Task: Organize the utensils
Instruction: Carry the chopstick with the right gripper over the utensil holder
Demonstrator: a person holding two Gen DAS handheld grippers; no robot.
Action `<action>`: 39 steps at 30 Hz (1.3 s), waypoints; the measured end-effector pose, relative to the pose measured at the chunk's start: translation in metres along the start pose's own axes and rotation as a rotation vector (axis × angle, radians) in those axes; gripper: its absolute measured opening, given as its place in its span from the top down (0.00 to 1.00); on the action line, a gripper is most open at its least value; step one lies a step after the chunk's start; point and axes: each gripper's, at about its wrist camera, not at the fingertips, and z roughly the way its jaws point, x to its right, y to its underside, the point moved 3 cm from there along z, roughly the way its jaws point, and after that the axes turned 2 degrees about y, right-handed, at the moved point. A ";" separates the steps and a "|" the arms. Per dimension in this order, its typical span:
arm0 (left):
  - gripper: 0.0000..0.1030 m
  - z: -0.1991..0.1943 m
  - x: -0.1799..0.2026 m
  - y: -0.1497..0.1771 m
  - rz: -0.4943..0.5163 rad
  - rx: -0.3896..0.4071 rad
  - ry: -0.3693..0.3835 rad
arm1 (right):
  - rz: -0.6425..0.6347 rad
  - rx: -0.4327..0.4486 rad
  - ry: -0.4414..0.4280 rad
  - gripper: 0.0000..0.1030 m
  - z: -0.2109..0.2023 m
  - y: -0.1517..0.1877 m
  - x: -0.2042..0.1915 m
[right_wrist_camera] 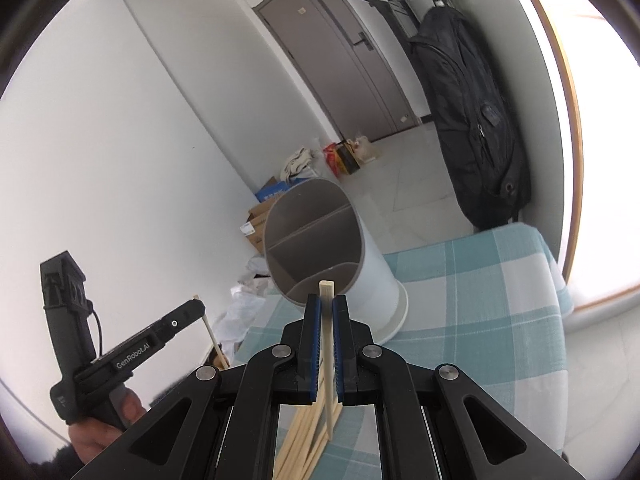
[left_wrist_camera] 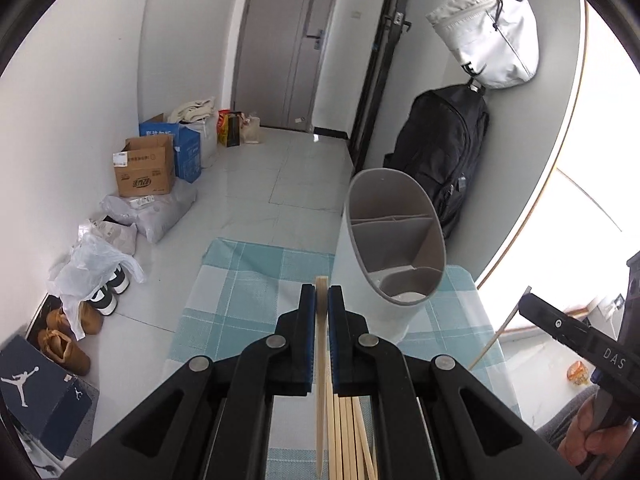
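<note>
My left gripper is shut on one pale wooden chopstick, which stands upright between the blue pads. Below it, several more chopsticks lie in a pile on the checked cloth. A white utensil holder with grey dividers stands just ahead to the right, all its compartments empty. My right gripper is likewise shut on a single upright chopstick, with the holder straight in front of it and the pile of chopsticks beneath. Each gripper also shows in the other view: the right gripper and the left gripper.
The small table carries a blue-and-white checked cloth. A black backpack and a white bag hang on the wall behind the holder. Cardboard boxes, plastic bags and shoes line the floor at the left wall. A grey door is at the far end.
</note>
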 end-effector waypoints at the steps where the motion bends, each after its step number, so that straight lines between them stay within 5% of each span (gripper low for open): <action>1: 0.98 -0.001 0.000 -0.001 0.003 0.000 0.000 | -0.006 0.006 -0.003 0.95 -0.001 -0.001 -0.003; 11: 0.98 -0.032 0.010 -0.030 -0.006 0.060 0.033 | -0.052 0.045 -0.047 0.95 -0.017 -0.032 -0.029; 21: 0.98 -0.052 0.023 -0.101 -0.063 0.167 0.088 | -0.116 0.026 -0.070 0.95 -0.020 -0.103 -0.057; 31: 0.98 -0.038 0.023 -0.161 -0.107 0.239 0.082 | -0.211 0.064 -0.052 0.95 -0.003 -0.175 -0.076; 39: 0.98 -0.008 0.011 -0.176 -0.150 0.265 0.038 | -0.253 0.078 -0.017 0.95 0.033 -0.201 -0.074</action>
